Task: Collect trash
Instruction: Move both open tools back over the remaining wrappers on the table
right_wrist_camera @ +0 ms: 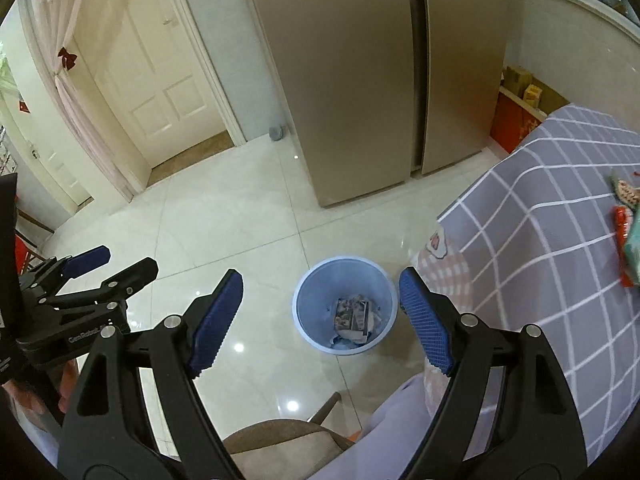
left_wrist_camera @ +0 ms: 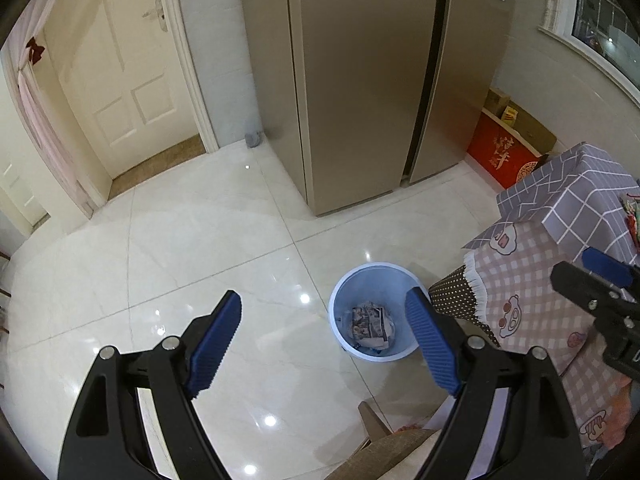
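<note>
Overhead, both grippers high above a glossy tiled floor (left_wrist_camera: 192,240), looking down. Left gripper (left_wrist_camera: 324,320) spread wide, blue ribbed pads (left_wrist_camera: 216,344) far apart, nothing between them. Right gripper (right_wrist_camera: 320,300) likewise wide, clamping nothing; also visible at the right edge of the left wrist view (left_wrist_camera: 600,288), with the left one showing at the left edge of the right wrist view (right_wrist_camera: 104,268).

Below, between the fingers in both views, a pale blue trash bin (left_wrist_camera: 374,312) (right_wrist_camera: 346,306) upright on the floor, just beside the table corner. Inside at the bottom, crumpled printed paper (left_wrist_camera: 370,326) (right_wrist_camera: 354,320), with a few paler scraps under it.

To the right, a table under a grey grid-pattern tablecloth (right_wrist_camera: 540,240) (left_wrist_camera: 580,200), over a pink checked cloth with cartoon prints (left_wrist_camera: 528,312) hanging down the side. On the tabletop near the right edge, colourful wrappers (right_wrist_camera: 626,236), red and greenish, partly cut off by the frame; kind not clear.

Behind, a tall bronze two-door fridge (left_wrist_camera: 360,80) (right_wrist_camera: 360,80) against the wall. Left of it, a cream panelled door (left_wrist_camera: 128,72), and a pink curtain tied with a dark red bow (left_wrist_camera: 34,50). Right of the fridge, a red box (left_wrist_camera: 504,152) with cardboard on top. At the bottom of both views, the top of a brown chair back (right_wrist_camera: 280,440).
</note>
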The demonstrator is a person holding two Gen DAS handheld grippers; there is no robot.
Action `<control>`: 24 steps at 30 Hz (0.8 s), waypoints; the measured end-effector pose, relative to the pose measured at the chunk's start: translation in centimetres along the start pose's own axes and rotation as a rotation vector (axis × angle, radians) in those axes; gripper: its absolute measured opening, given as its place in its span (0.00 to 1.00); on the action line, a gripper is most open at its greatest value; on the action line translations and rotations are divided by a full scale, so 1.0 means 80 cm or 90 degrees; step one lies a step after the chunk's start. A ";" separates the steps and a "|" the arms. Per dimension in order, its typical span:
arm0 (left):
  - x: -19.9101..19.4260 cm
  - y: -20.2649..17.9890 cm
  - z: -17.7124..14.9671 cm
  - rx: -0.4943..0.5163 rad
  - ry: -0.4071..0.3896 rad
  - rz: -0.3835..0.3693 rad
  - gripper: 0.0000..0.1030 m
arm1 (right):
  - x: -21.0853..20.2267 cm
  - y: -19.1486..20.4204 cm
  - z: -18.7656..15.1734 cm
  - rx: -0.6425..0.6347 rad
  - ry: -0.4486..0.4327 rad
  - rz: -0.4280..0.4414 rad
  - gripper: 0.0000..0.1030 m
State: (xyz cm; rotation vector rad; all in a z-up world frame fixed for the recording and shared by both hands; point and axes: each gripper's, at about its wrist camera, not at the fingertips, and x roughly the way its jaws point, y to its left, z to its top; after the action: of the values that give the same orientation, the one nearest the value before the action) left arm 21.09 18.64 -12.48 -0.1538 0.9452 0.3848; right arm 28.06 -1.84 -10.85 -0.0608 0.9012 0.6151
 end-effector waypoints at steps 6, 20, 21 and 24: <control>-0.012 -0.016 0.002 0.015 -0.007 -0.003 0.81 | -0.032 -0.012 -0.001 -0.005 -0.022 -0.003 0.77; -0.038 -0.068 0.005 0.043 -0.033 -0.038 0.81 | -0.096 -0.097 -0.017 0.039 -0.059 -0.068 0.77; -0.041 -0.074 0.006 0.047 -0.035 -0.040 0.81 | -0.100 -0.107 -0.019 0.044 -0.060 -0.075 0.77; -0.051 -0.093 0.010 0.064 -0.045 -0.048 0.81 | -0.109 -0.134 -0.025 0.058 -0.061 -0.094 0.77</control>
State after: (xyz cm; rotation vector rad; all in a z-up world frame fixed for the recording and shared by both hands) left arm 22.42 10.98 -9.04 -0.0837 0.8844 0.2705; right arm 28.25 -15.43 -7.76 -0.0148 0.8230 0.4355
